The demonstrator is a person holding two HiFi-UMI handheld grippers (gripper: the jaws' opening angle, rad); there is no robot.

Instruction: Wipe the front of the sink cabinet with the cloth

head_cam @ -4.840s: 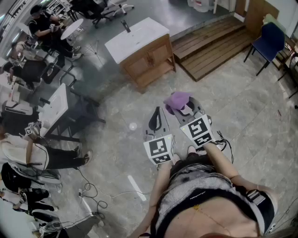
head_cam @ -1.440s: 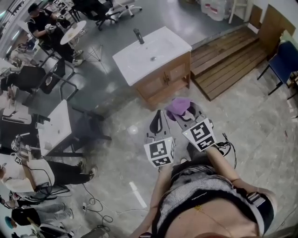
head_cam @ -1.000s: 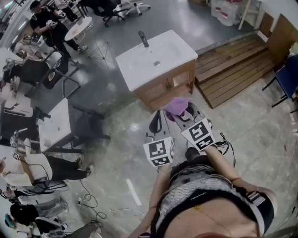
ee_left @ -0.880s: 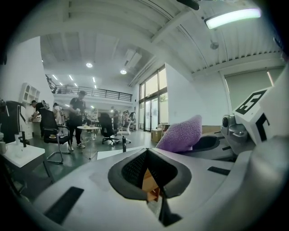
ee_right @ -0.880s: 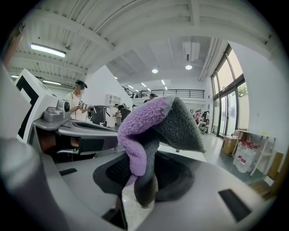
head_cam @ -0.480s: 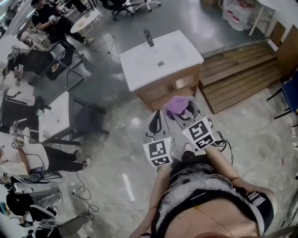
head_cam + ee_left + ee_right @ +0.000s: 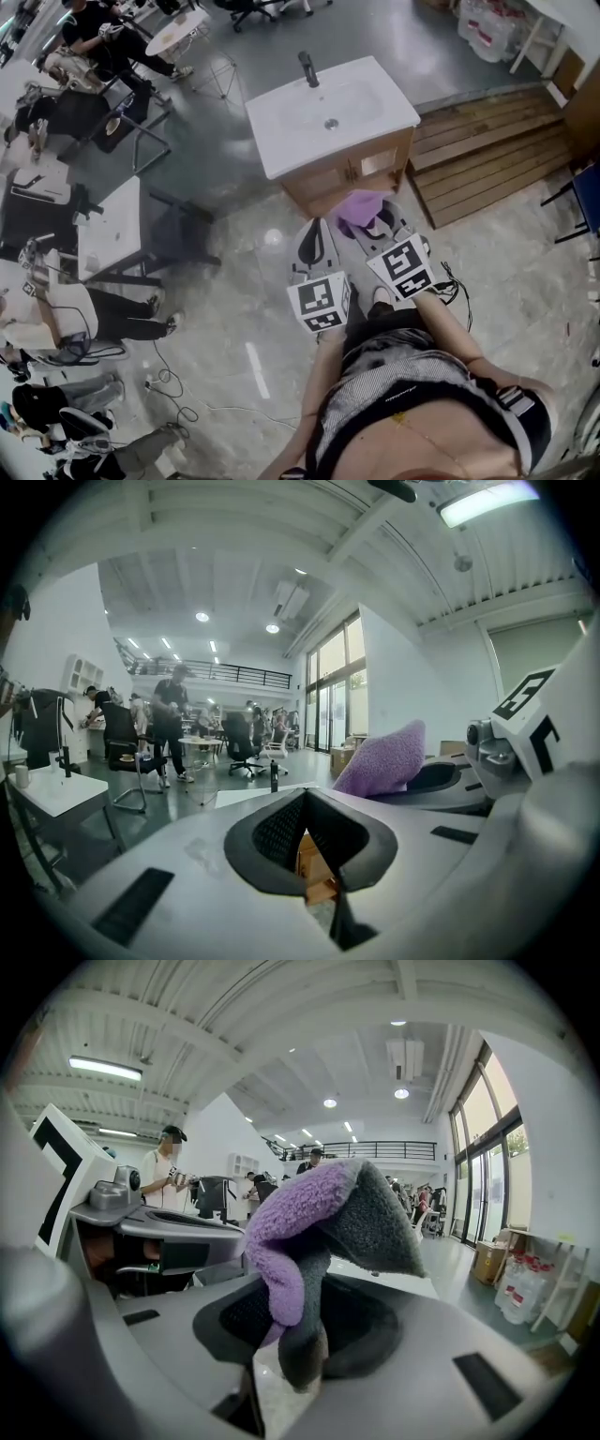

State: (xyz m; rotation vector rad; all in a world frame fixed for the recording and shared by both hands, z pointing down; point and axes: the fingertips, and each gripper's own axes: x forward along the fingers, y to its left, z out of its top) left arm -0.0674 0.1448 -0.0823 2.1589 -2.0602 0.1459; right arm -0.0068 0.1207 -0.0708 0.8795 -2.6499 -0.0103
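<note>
While the left hand-held gripper (image 7: 303,803) is closed, the right hand-held gripper (image 7: 298,1340) pinches the cloth (image 7: 309,1218).

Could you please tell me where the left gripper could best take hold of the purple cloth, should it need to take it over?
Probably the loose upper fold of the purple cloth, which stands up above the right gripper that pinches its lower end. Come in from the left, with the left gripper opened first; it is shut now.
</note>
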